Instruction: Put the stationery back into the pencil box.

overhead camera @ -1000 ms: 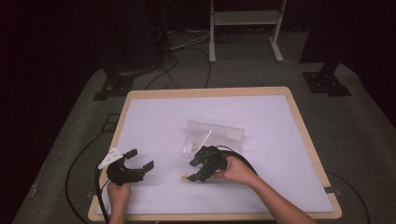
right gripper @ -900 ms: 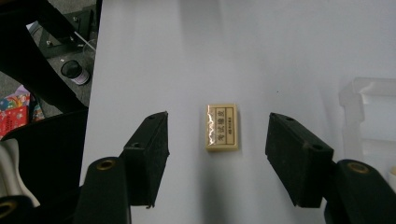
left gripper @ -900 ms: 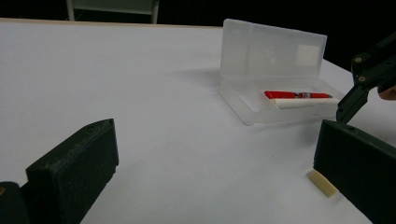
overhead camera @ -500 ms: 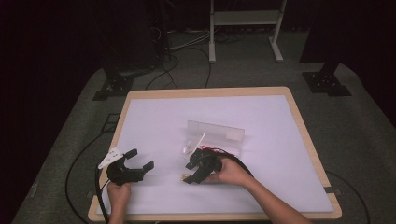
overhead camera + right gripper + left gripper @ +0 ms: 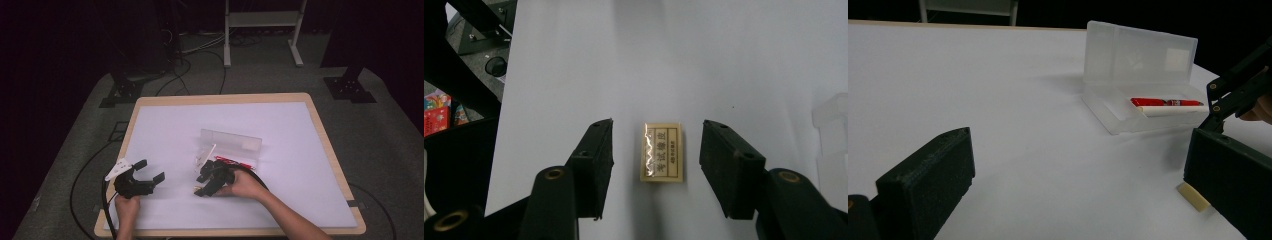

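While right tongs [image 5: 656, 155] straddle eraser [image 5: 662, 152], spread | left tongs [image 5: 145, 172] spread | contact perhaps none

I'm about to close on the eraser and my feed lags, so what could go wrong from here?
1. The eraser lies flat on the table between the open jaws of the right tool; being so thin, it may slip out or tip as they close.
2. The jaws could scrape the table.
3. The open clear case, holding a red pen, stands close by; a swing of the hand may knock it.
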`<state>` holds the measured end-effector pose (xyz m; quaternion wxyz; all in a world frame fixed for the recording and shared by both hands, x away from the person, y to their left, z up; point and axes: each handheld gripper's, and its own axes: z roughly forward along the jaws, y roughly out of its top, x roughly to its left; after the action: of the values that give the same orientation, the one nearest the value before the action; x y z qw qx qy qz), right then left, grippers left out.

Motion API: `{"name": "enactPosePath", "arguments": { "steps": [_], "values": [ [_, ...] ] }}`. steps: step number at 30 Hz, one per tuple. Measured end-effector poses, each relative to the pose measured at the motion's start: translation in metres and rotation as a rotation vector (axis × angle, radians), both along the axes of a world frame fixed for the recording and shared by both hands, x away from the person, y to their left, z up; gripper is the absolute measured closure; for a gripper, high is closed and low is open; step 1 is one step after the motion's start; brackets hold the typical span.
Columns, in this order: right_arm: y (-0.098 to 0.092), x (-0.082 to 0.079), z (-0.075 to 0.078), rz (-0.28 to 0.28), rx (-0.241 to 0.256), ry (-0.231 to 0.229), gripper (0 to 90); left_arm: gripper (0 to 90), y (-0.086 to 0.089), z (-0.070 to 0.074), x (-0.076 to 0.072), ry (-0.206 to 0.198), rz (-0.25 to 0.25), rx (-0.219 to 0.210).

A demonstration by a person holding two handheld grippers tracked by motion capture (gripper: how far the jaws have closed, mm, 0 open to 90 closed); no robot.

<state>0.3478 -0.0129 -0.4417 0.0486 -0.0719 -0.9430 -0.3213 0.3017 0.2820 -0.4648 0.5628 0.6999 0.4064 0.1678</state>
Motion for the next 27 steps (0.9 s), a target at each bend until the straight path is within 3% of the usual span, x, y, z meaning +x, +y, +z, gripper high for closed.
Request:
{"name": "enactPosePath", "arguments": {
  "steps": [27],
  "values": [
    [0.008,0.001,-0.011,0.021,-0.041,-0.043,63.5,0.0,0.000,0.000,0.000,-0.003,-0.002,0.003]
  ]
}}
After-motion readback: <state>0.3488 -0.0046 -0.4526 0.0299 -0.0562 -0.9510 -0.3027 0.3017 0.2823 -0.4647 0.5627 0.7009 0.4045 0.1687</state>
